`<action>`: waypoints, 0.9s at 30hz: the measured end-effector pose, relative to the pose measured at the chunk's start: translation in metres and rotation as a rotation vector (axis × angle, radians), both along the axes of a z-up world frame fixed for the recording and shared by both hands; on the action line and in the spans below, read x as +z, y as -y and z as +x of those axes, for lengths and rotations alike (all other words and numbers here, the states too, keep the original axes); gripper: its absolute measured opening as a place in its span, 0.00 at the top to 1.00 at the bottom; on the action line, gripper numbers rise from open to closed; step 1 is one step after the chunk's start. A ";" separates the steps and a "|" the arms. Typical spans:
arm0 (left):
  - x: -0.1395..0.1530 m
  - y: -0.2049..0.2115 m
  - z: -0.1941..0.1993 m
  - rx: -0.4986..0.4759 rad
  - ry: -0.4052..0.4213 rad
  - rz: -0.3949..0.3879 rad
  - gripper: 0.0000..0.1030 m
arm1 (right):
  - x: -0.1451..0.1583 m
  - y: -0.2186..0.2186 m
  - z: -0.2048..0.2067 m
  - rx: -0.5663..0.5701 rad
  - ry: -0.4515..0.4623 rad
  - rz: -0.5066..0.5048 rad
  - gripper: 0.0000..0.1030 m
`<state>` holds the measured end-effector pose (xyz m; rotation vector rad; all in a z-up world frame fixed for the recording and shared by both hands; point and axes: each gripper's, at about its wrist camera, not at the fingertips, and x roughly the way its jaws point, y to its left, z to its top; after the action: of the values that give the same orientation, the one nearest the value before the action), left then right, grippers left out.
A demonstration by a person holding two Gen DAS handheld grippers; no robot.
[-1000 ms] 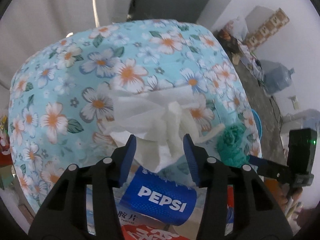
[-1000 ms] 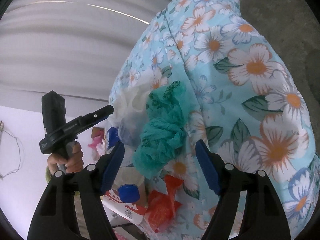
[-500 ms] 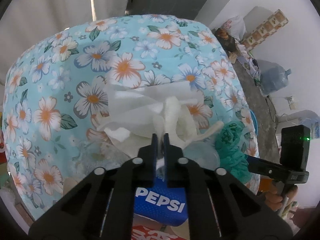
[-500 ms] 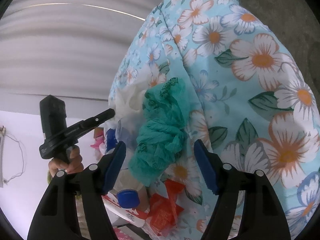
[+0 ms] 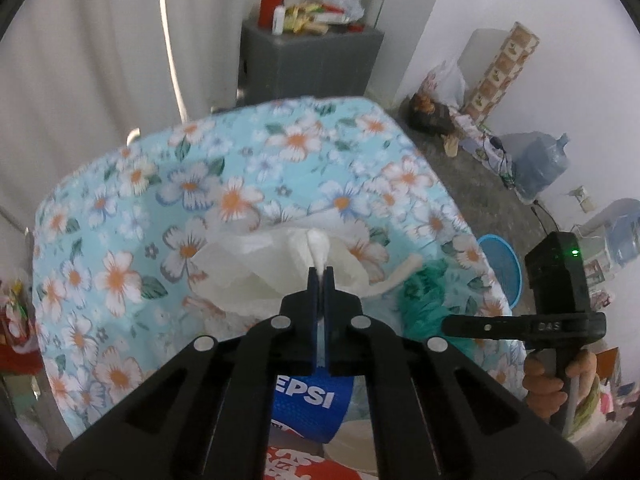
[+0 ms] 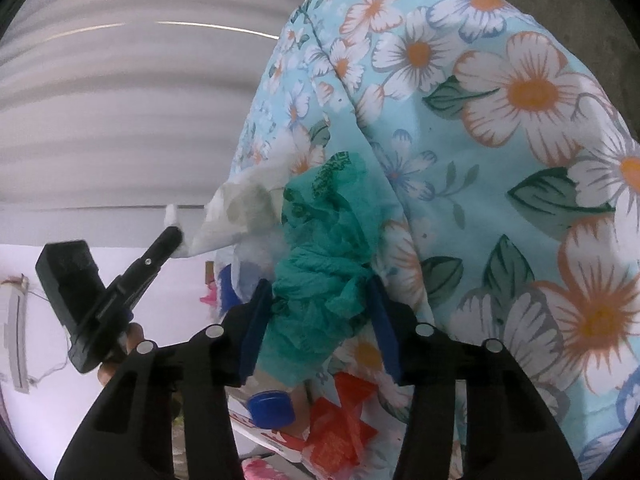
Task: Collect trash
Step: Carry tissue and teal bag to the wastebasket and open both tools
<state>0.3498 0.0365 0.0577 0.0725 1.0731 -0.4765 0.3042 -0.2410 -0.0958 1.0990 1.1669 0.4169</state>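
Left gripper [image 5: 319,276] clamped on white tissue [image 5: 280,264], lifting it off the floral cloth [image 5: 120,220]. Right gripper [image 6: 320,320] jaws closing, pads touching the green bag [image 6: 320,272]. Pepsi can [image 5: 312,400], blue cap [image 6: 270,404], red wrapper [image 6: 340,424] uncollected.

White tissue [image 5: 256,268] crumpled, pinched, on floral cloth; green crumpled bag [image 6: 324,276] just beside it.

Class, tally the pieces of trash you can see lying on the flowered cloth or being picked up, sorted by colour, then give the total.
White: 1, the crumpled tissue
Green: 1, the crumpled green bag
Blue: 2, the Pepsi can and the bottle cap
Red: 1, the red wrapper
Total: 5
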 end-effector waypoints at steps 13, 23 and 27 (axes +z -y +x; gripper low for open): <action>0.049 0.003 -0.021 -0.002 0.206 -0.032 1.00 | 0.025 0.027 -0.021 -0.071 0.102 0.039 0.60; 0.104 0.005 -0.040 0.011 0.385 -0.090 1.00 | 0.055 0.059 -0.051 -0.123 0.188 0.037 0.60; 0.125 0.008 -0.049 0.009 0.441 -0.105 1.00 | 0.065 0.068 -0.063 -0.140 0.219 0.042 0.60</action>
<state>0.3006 0.0286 0.1827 0.0756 0.6147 -0.4809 0.2409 -0.3091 -0.0305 1.1335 0.8863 0.4423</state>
